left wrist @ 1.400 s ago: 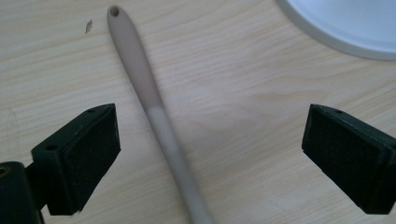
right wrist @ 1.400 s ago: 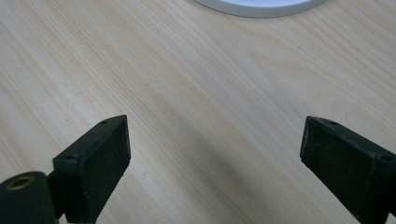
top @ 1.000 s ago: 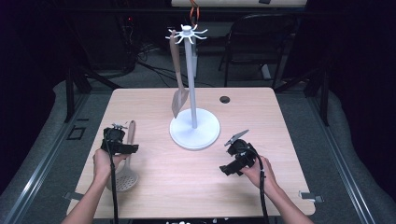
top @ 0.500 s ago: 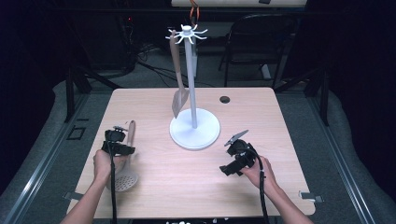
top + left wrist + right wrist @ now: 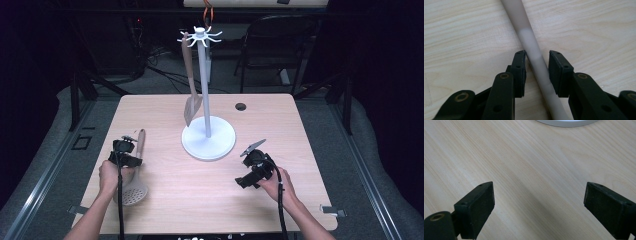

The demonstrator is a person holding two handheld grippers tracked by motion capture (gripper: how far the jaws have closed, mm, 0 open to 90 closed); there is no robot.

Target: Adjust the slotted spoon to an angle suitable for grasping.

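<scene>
I've got the worktop (image 5: 210, 200) under me, a white rack (image 5: 207, 137) standing mid-surface with a spatula (image 5: 190, 95) hanging off it. My right gripper (image 5: 254, 165) hovers near the rack's base, jaws wide apart. My left gripper (image 5: 125, 151) has just been closing around the slotted spoon's (image 5: 134, 187) handle; a sliver of gap shows, no clamp yet.

A dark room is sitting around the light wooden table (image 5: 280, 125), with a black chair (image 5: 272, 45) standing behind on grey floor (image 5: 360, 135).
</scene>
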